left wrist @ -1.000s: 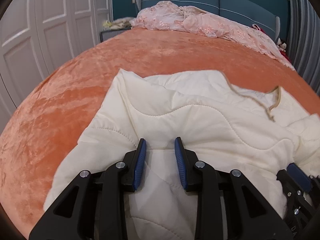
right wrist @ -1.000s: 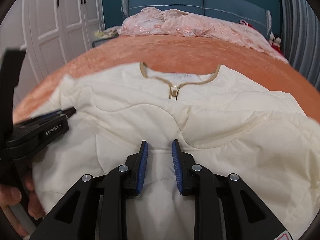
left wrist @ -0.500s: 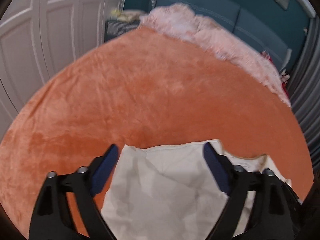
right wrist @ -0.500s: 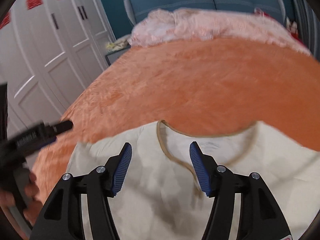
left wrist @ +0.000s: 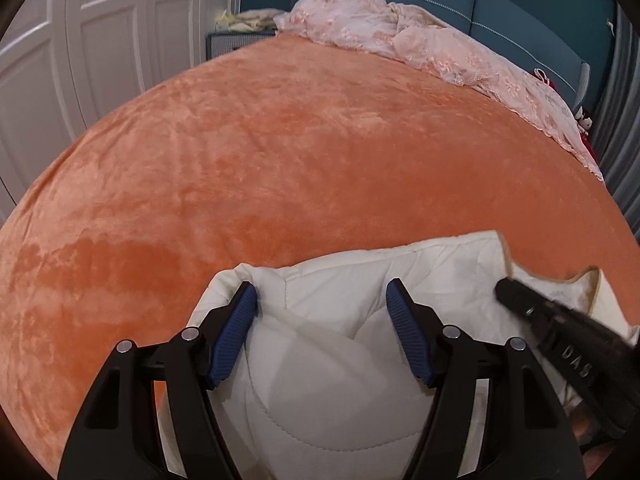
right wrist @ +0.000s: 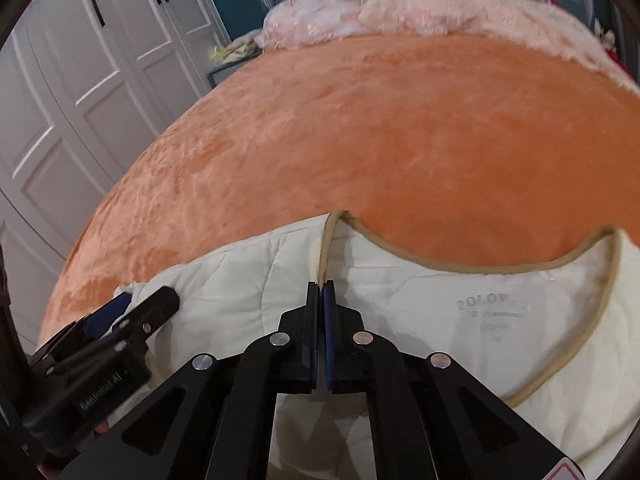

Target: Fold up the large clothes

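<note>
From over the left hand, the left tongs (left wrist: 322, 330) stand fairly wide and their jaws are closing, with a puffed fold at the shoulder of the cream quilted jacket (left wrist: 328, 392) between the blue pads (left wrist: 232, 334). The pads do not look pressed into the cloth yet, so nothing is held there. The jacket lies at the near edge of the bed's orange blanket (left wrist: 304, 152), with its collar end towards the headboard. A pink lace bedcover (left wrist: 432, 48) is heaped well apart at the far end. The tip of the right tongs (left wrist: 516, 296) reaches in from the right, near the neckline.

From over the right hand, the right tongs (right wrist: 319, 286) are fully closed, pinching the tan-bound front edge (right wrist: 326, 248) of the jacket just below the collar. The collar's inside label (right wrist: 492, 312) lies bare to the right. The left tongs (right wrist: 132, 312) show low on the left, at the jacket's shoulder.

The risk I see is an uneven lift. The right side has only a thin piping edge, which could slip out under a heavy padded coat. The left tongs may close on a single loose layer, or bunch the padding, so the fold would come out skewed. The plush blanket could also drag and rumple the jacket underneath.
</note>
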The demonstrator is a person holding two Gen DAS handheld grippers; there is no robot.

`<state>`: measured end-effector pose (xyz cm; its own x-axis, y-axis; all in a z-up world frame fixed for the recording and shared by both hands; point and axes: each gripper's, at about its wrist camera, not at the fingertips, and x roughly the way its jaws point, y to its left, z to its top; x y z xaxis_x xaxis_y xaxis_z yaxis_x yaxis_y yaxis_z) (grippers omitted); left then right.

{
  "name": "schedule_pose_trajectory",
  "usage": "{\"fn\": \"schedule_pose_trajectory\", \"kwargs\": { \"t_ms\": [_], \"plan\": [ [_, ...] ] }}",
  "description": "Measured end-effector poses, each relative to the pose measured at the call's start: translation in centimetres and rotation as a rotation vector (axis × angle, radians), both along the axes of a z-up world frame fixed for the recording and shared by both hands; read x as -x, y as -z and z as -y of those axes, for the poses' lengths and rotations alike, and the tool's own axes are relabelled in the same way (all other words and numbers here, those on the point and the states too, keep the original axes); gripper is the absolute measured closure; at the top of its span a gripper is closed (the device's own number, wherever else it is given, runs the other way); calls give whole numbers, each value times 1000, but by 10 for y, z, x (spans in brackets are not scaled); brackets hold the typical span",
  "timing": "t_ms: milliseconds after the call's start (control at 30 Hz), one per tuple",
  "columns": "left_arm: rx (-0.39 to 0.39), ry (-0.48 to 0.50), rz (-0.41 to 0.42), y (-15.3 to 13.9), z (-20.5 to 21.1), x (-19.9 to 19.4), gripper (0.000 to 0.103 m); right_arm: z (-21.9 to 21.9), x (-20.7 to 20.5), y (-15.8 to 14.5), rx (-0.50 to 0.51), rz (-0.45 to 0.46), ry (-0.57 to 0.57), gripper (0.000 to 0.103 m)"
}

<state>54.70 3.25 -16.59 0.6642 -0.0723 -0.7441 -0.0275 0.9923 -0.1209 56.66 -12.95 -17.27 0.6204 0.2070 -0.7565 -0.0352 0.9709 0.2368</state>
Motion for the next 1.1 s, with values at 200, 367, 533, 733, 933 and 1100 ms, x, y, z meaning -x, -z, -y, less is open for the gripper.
{"fn": "schedule_pose_trajectory", "kwargs": {
  "t_ms": [200,367,533,733,933,1100],
  "plan": [
    [-63,-14,36,6,7,4,38,2,6,12,19,20,34,103],
    [-103,-48,54,11,9,3,43,-2,5,17,53,20,36,103],
    [-125,-59,67,14,12,2,44,-6,5,21,88,29,37,103],
    [-131,-68,78,16,12,2,42,5,18,8,46,102,77,96],
    [-66,-4,39,-9,9,4,33,92,88,-53,-77,222,252,71],
    [40,161,83,-66,53,19,26,209,133,-77,19,214,404,62]
  ]
}}
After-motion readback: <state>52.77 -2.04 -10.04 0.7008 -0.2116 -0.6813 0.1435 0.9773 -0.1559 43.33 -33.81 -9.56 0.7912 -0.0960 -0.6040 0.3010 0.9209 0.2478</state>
